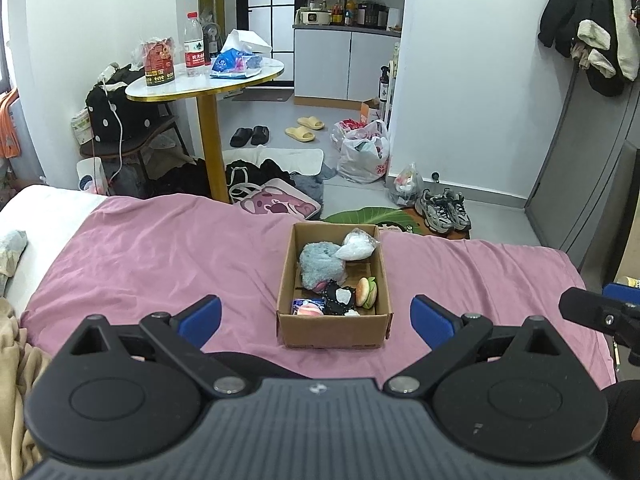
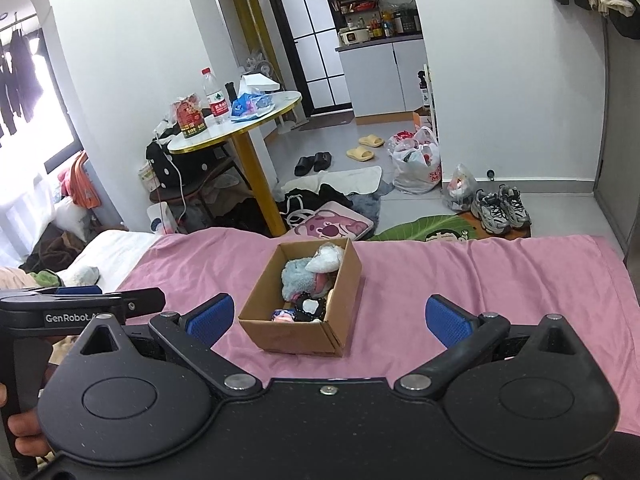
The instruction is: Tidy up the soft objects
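A brown cardboard box [image 1: 334, 330] [image 2: 288, 334] stands on the pink sheet [image 1: 160, 248] [image 2: 480, 280]. Inside lie a fluffy blue plush [image 1: 320, 266] [image 2: 298, 276], a white bagged item [image 1: 356, 246] [image 2: 326, 260], a small burger toy [image 1: 367, 291], a black-and-white piece [image 1: 339, 298] [image 2: 310, 306] and a pink toy [image 1: 310, 311] [image 2: 283, 315]. My left gripper [image 1: 316, 318] hovers open just before the box, nothing between its blue pads. My right gripper [image 2: 330, 318] is also open and empty, near the box's front right.
Beyond the bed's far edge stand a round gold-legged table [image 1: 204, 80] [image 2: 236, 132] with bottles, clothes and bags on the floor, slippers [image 1: 304, 128] and sneakers [image 1: 444, 208] [image 2: 500, 208]. A white sheet [image 1: 36, 216] and beige blanket [image 1: 12, 360] lie to the left.
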